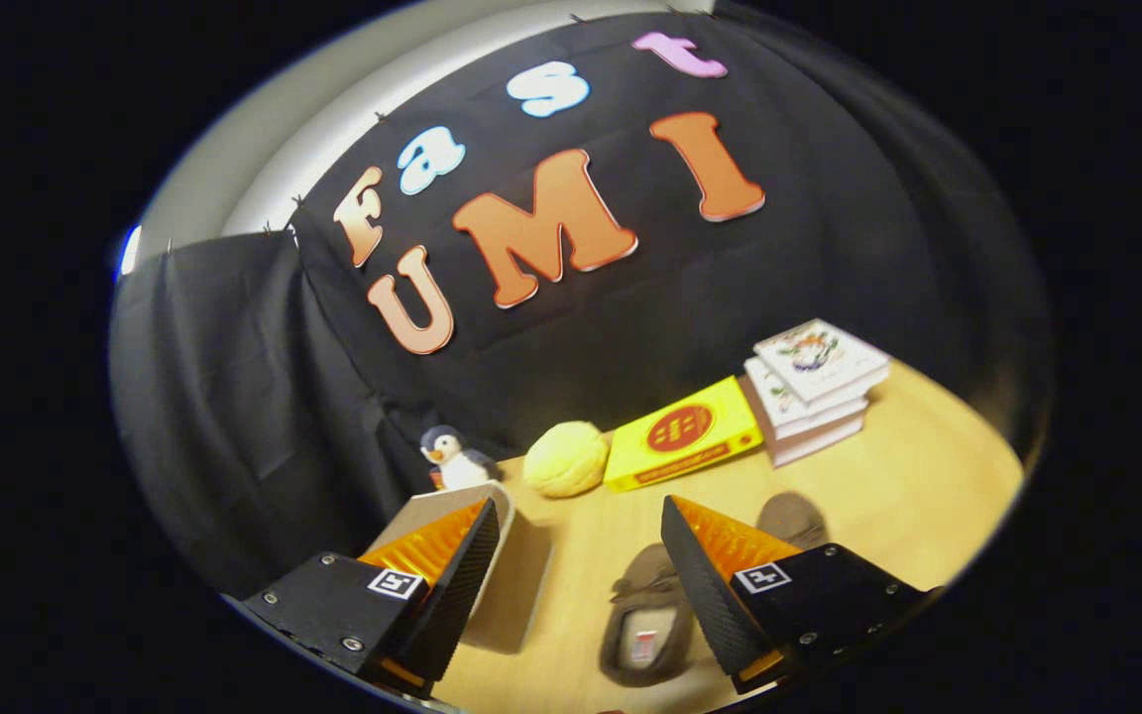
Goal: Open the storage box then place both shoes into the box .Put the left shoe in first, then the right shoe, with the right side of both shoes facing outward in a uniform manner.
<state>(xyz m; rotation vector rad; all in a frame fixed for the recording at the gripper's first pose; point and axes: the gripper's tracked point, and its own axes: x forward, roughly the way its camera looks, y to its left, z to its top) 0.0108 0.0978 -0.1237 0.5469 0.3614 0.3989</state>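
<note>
Hovering above the wooden tabletop (908,486), the gripper (576,531) has its jaws spread wide, pinching nothing. Between the fingers, slightly toward the right one, lies a brown shoe (645,620) with its opening facing up and a pale insole visible. A second brown shoe (791,518) lies just beyond the right finger, partly hidden behind it. The storage box (512,585), beige, stands just beside and behind the left finger; whether its lid is open cannot be told. Farther back on the tabletop, in a row near the black cloth wall: a penguin toy (452,456), a yellow ball (566,458), a flat yellow box (682,436) and a stack of books (819,392).
</note>
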